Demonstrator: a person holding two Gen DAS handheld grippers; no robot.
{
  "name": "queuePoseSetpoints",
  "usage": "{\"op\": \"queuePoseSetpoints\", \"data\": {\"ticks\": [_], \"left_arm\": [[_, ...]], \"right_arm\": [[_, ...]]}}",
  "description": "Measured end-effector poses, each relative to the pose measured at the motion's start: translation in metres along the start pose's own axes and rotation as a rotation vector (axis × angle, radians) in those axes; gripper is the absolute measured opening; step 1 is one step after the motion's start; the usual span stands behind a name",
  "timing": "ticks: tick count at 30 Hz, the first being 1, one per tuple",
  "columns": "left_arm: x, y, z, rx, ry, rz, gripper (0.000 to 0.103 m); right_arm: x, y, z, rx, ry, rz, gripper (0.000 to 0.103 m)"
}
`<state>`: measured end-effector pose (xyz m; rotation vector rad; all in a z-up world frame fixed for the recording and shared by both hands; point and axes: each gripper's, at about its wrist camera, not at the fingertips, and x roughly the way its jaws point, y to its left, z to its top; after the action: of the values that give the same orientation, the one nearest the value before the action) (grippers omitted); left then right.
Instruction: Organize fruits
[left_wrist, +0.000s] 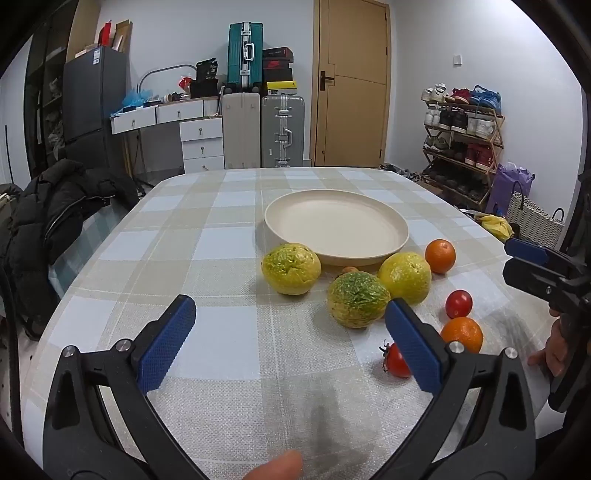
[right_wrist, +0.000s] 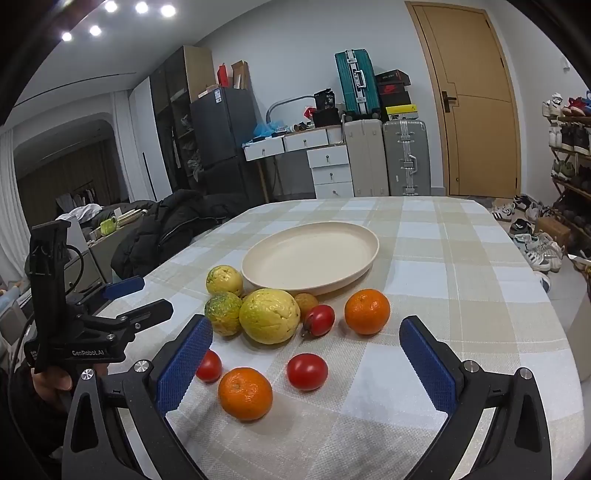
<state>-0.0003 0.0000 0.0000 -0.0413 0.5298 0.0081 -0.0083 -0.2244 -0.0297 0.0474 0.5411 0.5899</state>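
On my left gripper, seen from the right wrist view, I can read "GenRobot.AI" on the black body; smaller print beside it is too blurred to make out. Its blue pads stand wide apart with nothing between them, above bare checked tablecloth. The table's left edge curves away beside a black jacket.

Moving right, three yellow-green fruits cluster just in front of the cream plate; the farthest one nearly touches the rim, and a small brownish fruit is tucked against them. The plate holds nothing. Three tomatoes and two oranges lie scattered on the near side, apart from one another. One tomato sits partly behind my right gripper's left pad.

My right gripper is also spread fully, gripping nothing, tilted down toward the fruit with an orange and a tomato in line between its pads. To the right of the fruit the cloth runs clear to the table's edge. On the far wall, stacked boxes carry logos I cannot read.
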Motion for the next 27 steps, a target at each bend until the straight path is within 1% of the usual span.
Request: {"op": "queuePoseSetpoints", "data": {"ticks": [11,23,24,27], "left_arm": [[0.0017,-0.0013,0.0002,-0.001,0.003,0.02,0.102],[0.0005,0.0012,0.0004,-0.008,0.002,0.016,0.102],[-0.0058,0.0008,-0.0007,-0.009,0.003,0.017,0.102],[-0.0059,0.0009,-0.0008,-0.008,0.003,0.015,0.102]], "right_arm": [[-0.0006,-0.0002,-0.0001,0.001,-0.007,0.003,0.103],[-0.0002,-0.0015,-0.0005,0.007,-0.006,0.006,0.103],[-0.0002,-0.0015,-0.0005,0.008,-0.006,0.007,0.103],[-0.0001,-0.0016,-0.0007,0.009,-0.005,0.007,0.103]]}}
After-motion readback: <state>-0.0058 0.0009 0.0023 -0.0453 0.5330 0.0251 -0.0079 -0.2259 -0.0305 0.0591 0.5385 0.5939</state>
